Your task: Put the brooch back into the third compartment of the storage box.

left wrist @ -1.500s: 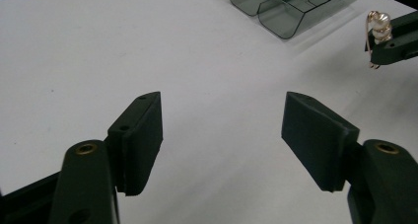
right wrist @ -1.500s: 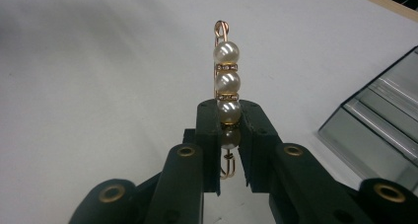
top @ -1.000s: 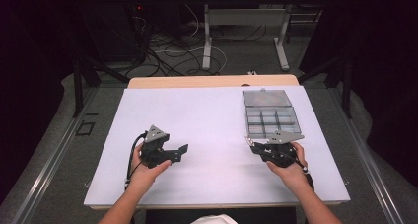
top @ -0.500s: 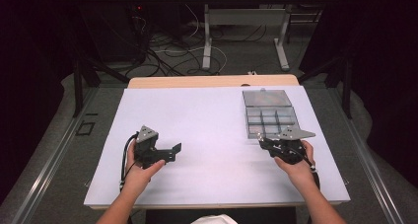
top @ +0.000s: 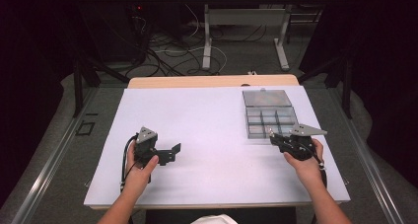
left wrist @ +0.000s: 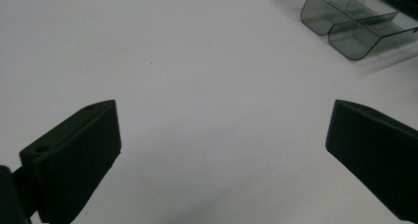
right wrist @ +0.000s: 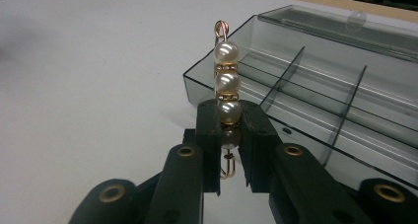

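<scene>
Right gripper (right wrist: 228, 135) clamped on pearl pin (right wrist: 226, 93), long axis upright along jaws, just beside box (right wrist: 345, 100) near corner; box ahead-right of pin. Left gripper (left wrist: 222, 150) agape, holding nothing, well apart from box.

White pearl beads (right wrist: 226, 81) on gold wire, a smoky-grey clear box (right wrist: 340, 100), black fingers (right wrist: 209, 130), a white table (top: 197, 130).
</scene>
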{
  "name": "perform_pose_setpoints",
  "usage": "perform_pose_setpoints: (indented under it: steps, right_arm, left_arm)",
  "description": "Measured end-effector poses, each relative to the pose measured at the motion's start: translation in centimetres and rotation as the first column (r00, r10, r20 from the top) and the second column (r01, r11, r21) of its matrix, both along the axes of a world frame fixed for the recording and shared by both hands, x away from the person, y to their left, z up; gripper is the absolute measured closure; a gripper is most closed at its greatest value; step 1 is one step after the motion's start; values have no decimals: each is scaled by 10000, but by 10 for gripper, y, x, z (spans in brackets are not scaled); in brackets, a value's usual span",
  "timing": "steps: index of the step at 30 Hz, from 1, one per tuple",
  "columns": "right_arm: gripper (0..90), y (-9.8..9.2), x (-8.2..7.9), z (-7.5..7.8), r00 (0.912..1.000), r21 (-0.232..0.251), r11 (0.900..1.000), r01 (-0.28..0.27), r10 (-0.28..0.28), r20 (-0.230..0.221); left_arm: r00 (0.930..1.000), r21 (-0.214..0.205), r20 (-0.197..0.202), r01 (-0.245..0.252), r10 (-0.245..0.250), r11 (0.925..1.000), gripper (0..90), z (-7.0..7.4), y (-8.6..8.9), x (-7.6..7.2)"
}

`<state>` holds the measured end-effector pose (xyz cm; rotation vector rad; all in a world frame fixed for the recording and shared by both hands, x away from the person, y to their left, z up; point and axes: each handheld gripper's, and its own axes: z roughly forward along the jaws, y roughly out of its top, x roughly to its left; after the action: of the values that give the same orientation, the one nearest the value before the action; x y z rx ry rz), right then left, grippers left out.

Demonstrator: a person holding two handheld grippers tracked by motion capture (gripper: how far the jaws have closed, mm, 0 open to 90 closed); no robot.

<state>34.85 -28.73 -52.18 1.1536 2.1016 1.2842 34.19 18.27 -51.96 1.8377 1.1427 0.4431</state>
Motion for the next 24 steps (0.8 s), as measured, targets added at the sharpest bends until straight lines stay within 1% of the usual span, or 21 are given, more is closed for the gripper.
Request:
perform_pose_setpoints:
  steps: [1, 2, 3, 4, 5, 6, 7, 8, 9, 10, 11, 13, 14, 15, 17, 18, 19, 20, 21, 23, 24]
  right_arm:
    - [801, -2, 0, 0, 10000, 0, 10000, 60, -60, 14]
    - [801, -3, 1, 0, 10000, 2, 10000, 70, -70, 36]
    - [801, -5, 1, 0, 9998, -11, 9998, 181, -181, -11]
    - [801, -7, 2, -1, 9997, -7, 9998, 214, -214, 71]
    - [801, -8, 2, -1, 9995, 96, 9995, 313, -312, -21]
    - [801, -10, 2, -1, 9992, 20, 9992, 395, -395, -29]
    - [801, -12, 3, -1, 9992, 46, 9992, 404, -404, -6]
    - [801, -13, 2, -1, 9987, -3, 9987, 506, -506, -61]
    - [801, -15, 3, -1, 9985, 66, 9985, 551, -551, -59]
    - [801, -17, 4, -1, 9982, 47, 9982, 600, -600, 1]
    - [801, -18, 4, -1, 9974, 49, 9974, 717, -717, -44]
    - [801, -22, 4, -2, 9966, 67, 9966, 823, -823, -70]
    - [801, -24, 5, -2, 9970, 25, 9970, 777, -777, -26]
    - [801, -25, 5, -2, 9962, 148, 9961, 873, -872, -79]
    - [801, -28, 5, -2, 9951, 120, 9951, 983, -983, -44]
    - [801, -30, 5, -2, 9950, 114, 9949, 1002, -1001, -29]
    - [801, -31, 5, -1, 9941, 133, 9940, 1086, -1085, -42]
    - [800, -33, 6, -2, 9935, 134, 9935, 1133, -1134, 39]
    - [801, -35, 6, -1, 9929, 135, 9928, 1192, -1191, -61]
    - [801, -38, 6, 0, 9921, 182, 9919, 1258, -1257, -55]
    - [801, -39, 6, 0, 9919, 234, 9916, 1273, -1272, -48]
  left_arm:
    - [10000, -36, -51, 10, -10, 10000, 3, -1, -1, 0]
    - [9999, 62, -108, 59, -58, 10000, 3, -1, 0, 0]
    - [9998, -12, -184, 34, -35, 10000, 3, -2, -1, 0]
    - [9998, 57, -154, 85, -84, 9999, 3, -2, -1, 0]
    - [9998, 75, -166, 76, -75, 9999, 3, -3, -1, 0]
    - [9998, 5, -183, 73, -73, 10000, 3, -3, -1, 0]
    - [9999, 3, -122, 64, -64, 10000, 3, -4, -2, 1]
    - [9998, 130, -169, 139, -137, 9998, 3, -4, -1, 1]
    - [9998, 147, -162, 146, -144, 9998, 3, -4, 0, 1]
    - [9998, 186, -164, 140, -137, 9997, 3, -4, 0, 1]
    - [9998, 156, -179, 91, -89, 9998, 3, -5, -1, 1]
    - [9999, 225, -158, 73, -69, 9997, 3, -6, 0, 1]
    - [9998, 177, -207, 42, -38, 9998, 3, -6, 0, 1]
    - [9998, 335, -165, 77, -71, 9994, 3, -6, 1, 2]
    - [9998, 322, -193, 77, -71, 9995, 3, -7, 1, 2]
    - [9997, 229, -236, 53, -48, 9997, 3, -7, 1, 2]
    - [9997, 257, -235, 49, -43, 9997, 3, -7, 1, 2]
    - [9997, 356, -230, 53, -44, 9994, 3, -7, 2, 2]
    - [9998, 353, -218, 50, -42, 9994, 3, -7, 2, 2]
    - [9996, 381, -262, 81, -71, 9992, 3, -7, 2, 3]
    - [9995, 305, -319, 48, -38, 9995, 3, -7, 2, 2]
